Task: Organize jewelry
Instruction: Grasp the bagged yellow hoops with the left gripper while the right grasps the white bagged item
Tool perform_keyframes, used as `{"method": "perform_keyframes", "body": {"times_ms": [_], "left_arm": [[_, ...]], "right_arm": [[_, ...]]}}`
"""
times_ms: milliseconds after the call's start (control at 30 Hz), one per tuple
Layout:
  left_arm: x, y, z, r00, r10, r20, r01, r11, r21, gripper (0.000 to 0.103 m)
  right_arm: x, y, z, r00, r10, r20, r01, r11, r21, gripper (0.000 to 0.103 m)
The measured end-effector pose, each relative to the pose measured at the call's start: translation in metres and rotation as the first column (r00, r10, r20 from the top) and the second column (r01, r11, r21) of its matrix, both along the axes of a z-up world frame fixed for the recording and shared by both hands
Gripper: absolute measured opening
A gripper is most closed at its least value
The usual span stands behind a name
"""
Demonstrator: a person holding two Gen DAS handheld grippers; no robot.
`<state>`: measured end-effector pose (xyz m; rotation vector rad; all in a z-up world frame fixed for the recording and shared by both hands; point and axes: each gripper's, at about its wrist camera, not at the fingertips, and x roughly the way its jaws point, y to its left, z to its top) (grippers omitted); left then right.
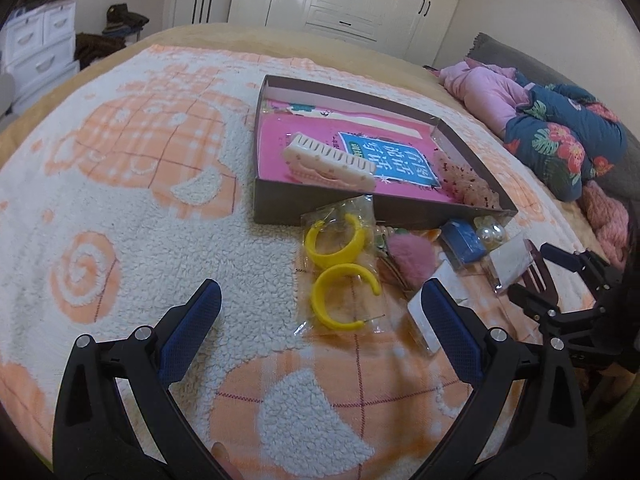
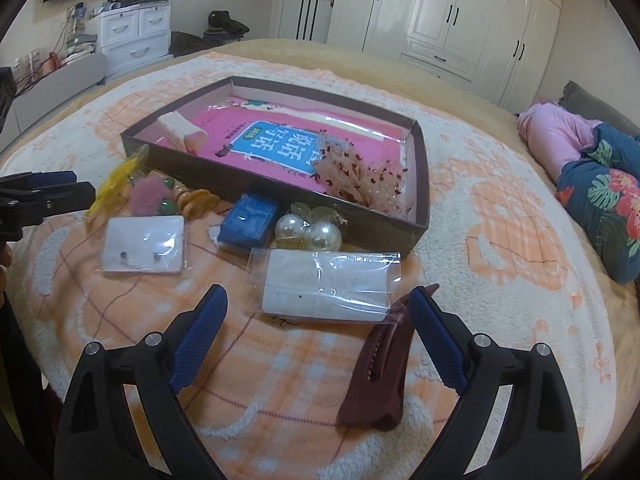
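Note:
A shallow brown box [image 1: 320,208] [image 2: 420,184] lies on the bed with a pink book inside, a cream hair claw [image 1: 328,162] [image 2: 182,130] and a pink beaded piece [image 2: 360,176]. In front of it lie bagged yellow hoop earrings [image 1: 340,272], a pink pom-pom [image 1: 412,256] [image 2: 146,198], a blue box [image 2: 250,220], pearl earrings [image 2: 308,232], two bagged white earring cards [image 2: 144,250] [image 2: 326,286] and a maroon hair clip [image 2: 380,368]. My left gripper [image 1: 320,300] is open, just short of the yellow hoops. My right gripper [image 2: 320,300] is open around the larger card, its right finger beside the maroon clip.
The bed carries an orange and white fleece blanket [image 1: 140,200]. Folded pink and floral bedding [image 1: 560,136] lies at the right. White wardrobes [image 2: 460,12] and a white drawer unit [image 2: 136,28] stand behind the bed.

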<state>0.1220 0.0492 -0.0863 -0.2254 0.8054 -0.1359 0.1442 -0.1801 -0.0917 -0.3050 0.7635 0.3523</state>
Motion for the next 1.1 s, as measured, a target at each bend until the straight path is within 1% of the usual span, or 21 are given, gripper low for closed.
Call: {"method": "perform_keyframes", "body": {"times_ms": [200, 300, 433, 500, 533, 567, 633, 700, 800, 833, 867, 900, 1000, 1100], "left_arm": [[0.01, 0.005, -0.006, 1.0, 0.006, -0.026, -0.008, 0.998, -0.06, 0.092], [0.016, 0.004, -0.008, 1.0, -0.007, -0.03, 0.005, 0.998, -0.068, 0.091], [0.021, 0.002, -0.011, 0.999, -0.018, -0.041, 0.014, 0.997, -0.081, 0.087], [0.022, 0.001, -0.012, 0.999, -0.024, -0.043, 0.02, 0.996, -0.081, 0.082], [0.023, 0.0, -0.013, 0.999, -0.026, -0.045, 0.022, 0.997, -0.079, 0.081], [0.024, -0.001, -0.013, 0.999, -0.027, -0.044, 0.024, 0.997, -0.078, 0.079], [0.024, -0.002, -0.012, 0.999, -0.032, -0.044, 0.029, 0.997, -0.077, 0.073], [0.024, -0.004, -0.013, 0.998, -0.039, -0.044, 0.036, 0.997, -0.069, 0.062], [0.023, -0.006, -0.013, 0.998, -0.044, -0.047, 0.042, 0.998, -0.051, 0.045], [0.023, -0.006, -0.012, 0.998, -0.05, -0.048, 0.047, 0.998, -0.046, 0.044], [0.022, -0.007, -0.012, 0.997, -0.058, -0.046, 0.056, 0.997, -0.052, 0.038], [0.021, -0.008, -0.012, 0.997, -0.068, -0.044, 0.065, 0.996, -0.062, 0.036], [0.019, -0.01, -0.012, 0.996, -0.075, -0.039, 0.073, 0.996, -0.046, 0.033], [0.016, -0.009, -0.01, 0.996, -0.079, -0.034, 0.078, 0.996, -0.054, 0.032]], "right_arm": [[0.011, 0.006, -0.007, 1.0, 0.003, -0.011, -0.003, 1.0, -0.025, 0.089], [0.015, 0.01, -0.011, 1.0, 0.001, -0.012, -0.002, 0.999, -0.044, 0.089], [0.019, 0.012, -0.012, 1.0, 0.005, -0.008, -0.005, 0.999, -0.041, 0.089], [0.02, 0.012, -0.013, 1.0, 0.005, -0.019, -0.006, 1.0, -0.018, 0.087], [0.019, 0.012, -0.014, 1.0, 0.007, -0.017, -0.007, 1.0, -0.015, 0.085], [0.018, 0.013, -0.014, 1.0, 0.013, -0.016, -0.013, 1.0, -0.014, 0.082], [0.013, 0.015, -0.014, 1.0, 0.026, 0.001, -0.026, 0.999, -0.03, 0.08], [0.009, 0.016, -0.014, 0.999, 0.04, 0.004, -0.039, 0.999, -0.028, 0.079], [0.003, 0.013, -0.012, 0.999, 0.041, -0.004, -0.041, 0.999, 0.008, 0.079], [0.002, 0.012, -0.011, 0.999, 0.042, -0.009, -0.042, 0.999, 0.021, 0.079], [-0.001, 0.011, -0.01, 0.999, 0.041, -0.013, -0.041, 0.998, 0.041, 0.079], [-0.002, 0.01, -0.009, 0.999, 0.043, -0.018, -0.042, 0.998, 0.055, 0.079], [-0.01, 0.012, -0.005, 0.998, 0.056, -0.015, -0.055, 0.997, 0.063, 0.079], [-0.015, 0.015, 0.0, 0.998, 0.065, -0.007, -0.064, 0.995, 0.072, 0.079]]}}
